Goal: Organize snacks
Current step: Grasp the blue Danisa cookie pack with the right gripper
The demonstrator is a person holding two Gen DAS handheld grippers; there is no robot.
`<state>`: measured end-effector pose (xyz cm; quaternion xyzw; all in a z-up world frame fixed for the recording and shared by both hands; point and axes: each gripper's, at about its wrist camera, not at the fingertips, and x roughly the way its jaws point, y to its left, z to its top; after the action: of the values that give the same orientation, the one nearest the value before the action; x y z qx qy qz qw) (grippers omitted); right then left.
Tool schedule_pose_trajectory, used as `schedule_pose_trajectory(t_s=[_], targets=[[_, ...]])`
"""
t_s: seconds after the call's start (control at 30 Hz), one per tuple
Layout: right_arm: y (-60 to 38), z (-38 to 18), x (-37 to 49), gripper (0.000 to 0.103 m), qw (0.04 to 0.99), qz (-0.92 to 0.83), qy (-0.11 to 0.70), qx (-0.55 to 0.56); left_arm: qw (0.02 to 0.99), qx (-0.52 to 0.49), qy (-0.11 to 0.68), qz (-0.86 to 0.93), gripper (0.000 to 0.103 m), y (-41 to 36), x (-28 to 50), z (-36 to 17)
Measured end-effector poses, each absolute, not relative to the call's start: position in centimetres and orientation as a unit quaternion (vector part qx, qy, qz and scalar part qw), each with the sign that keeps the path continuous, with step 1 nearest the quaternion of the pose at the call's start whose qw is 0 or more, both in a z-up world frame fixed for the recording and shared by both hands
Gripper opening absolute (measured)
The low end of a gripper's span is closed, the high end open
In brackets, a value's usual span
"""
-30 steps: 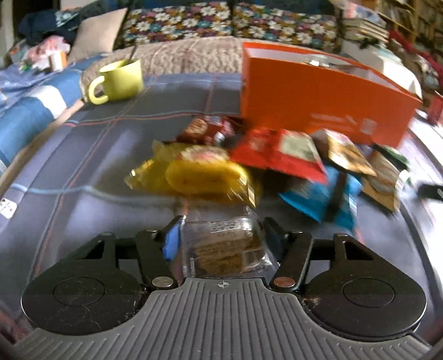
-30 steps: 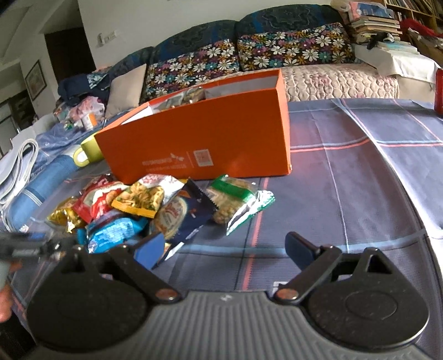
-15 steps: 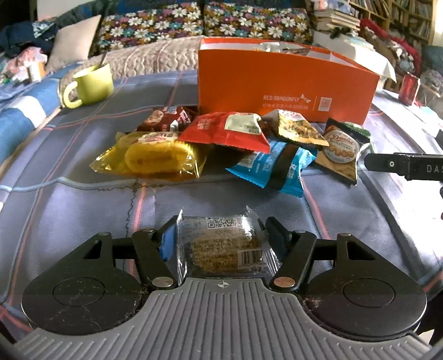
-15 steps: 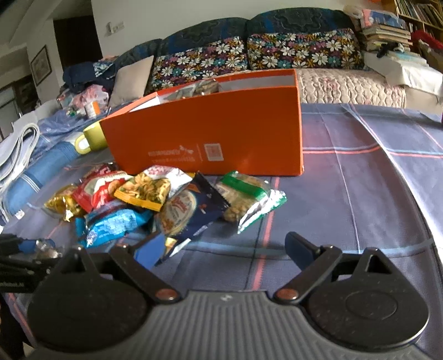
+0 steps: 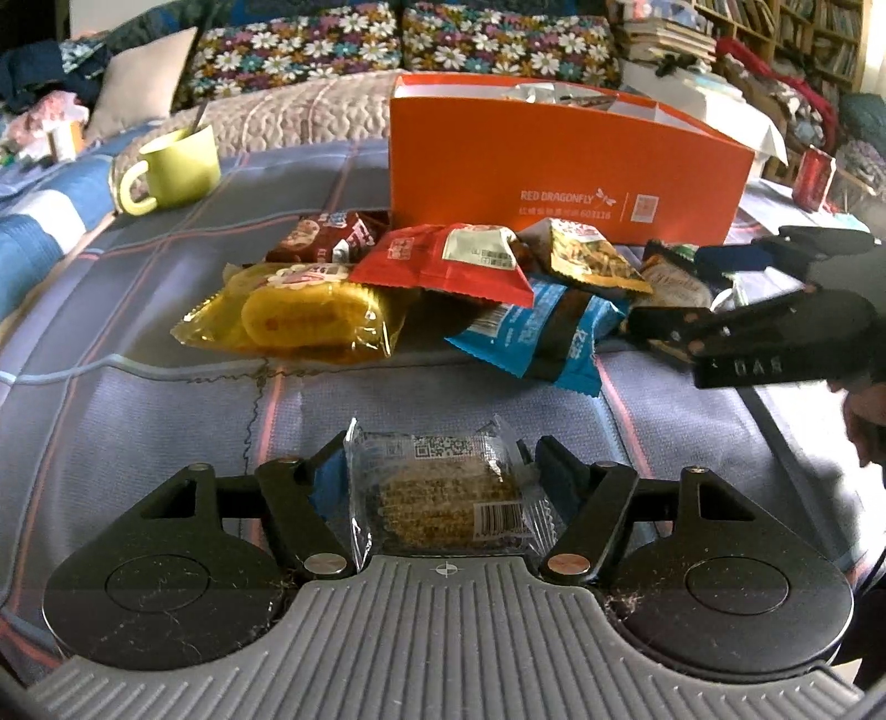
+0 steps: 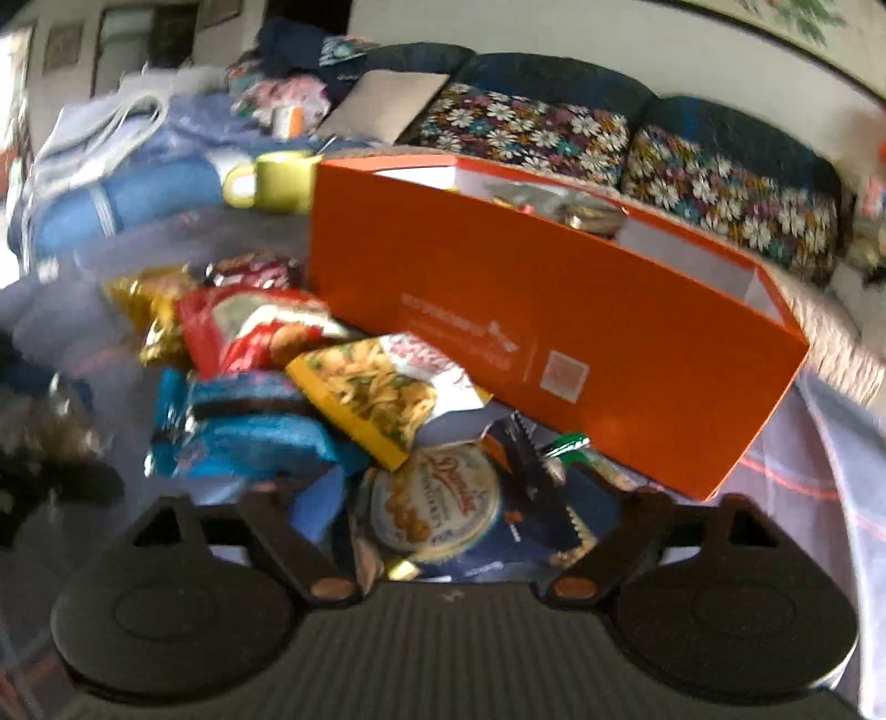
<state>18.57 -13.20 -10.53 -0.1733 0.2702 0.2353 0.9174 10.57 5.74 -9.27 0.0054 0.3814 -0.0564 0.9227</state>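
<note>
My left gripper is shut on a clear-wrapped oat cracker packet, held above the cloth in front of the snack pile. The pile holds a yellow cake pack, a red pack, a blue pack and a yellow nut pack. The orange box stands open behind them, with several packets inside. My right gripper is open, its jaws on either side of a dark blue cookie pack, close in front of the box. It also shows in the left wrist view.
A green mug with a spoon stands back left on the plaid cloth. A sofa with floral cushions lies behind. A red can stands far right. A green-white pack peeks beside the cookie pack.
My right gripper has swung down and left onto the pile, now straddling the cookie pack. My left gripper keeps the cracker packet and has shifted only slightly.
</note>
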Motion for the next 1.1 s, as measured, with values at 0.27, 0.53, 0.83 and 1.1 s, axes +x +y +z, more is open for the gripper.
schedule_pose_trajectory(t_s=[0.27,0.53,0.83,1.1], targets=[[-15.8,-10.1,14.1,0.072,0.918,0.218,0.306,-0.125,0.922,0.002,0.383,-0.056,0.040,5.7,10.6,-9.3],[-17.5,-8.3,9.9,0.093,0.910,0.273,0.288,-0.120,0.921,0.006,0.386,-0.055,0.043,5.5,10.6,-9.3],[-17.0,-10.7,14.9,0.093,0.878,0.321,0.334,-0.117,0.918,0.001,0.392,-0.051,0.044,5.4,10.8,-9.2],[-17.4,-9.7,10.2,0.093,0.896,0.265,0.353,-0.041,0.918,-0.007,0.393,-0.055,0.045,5.8,10.6,-9.1]])
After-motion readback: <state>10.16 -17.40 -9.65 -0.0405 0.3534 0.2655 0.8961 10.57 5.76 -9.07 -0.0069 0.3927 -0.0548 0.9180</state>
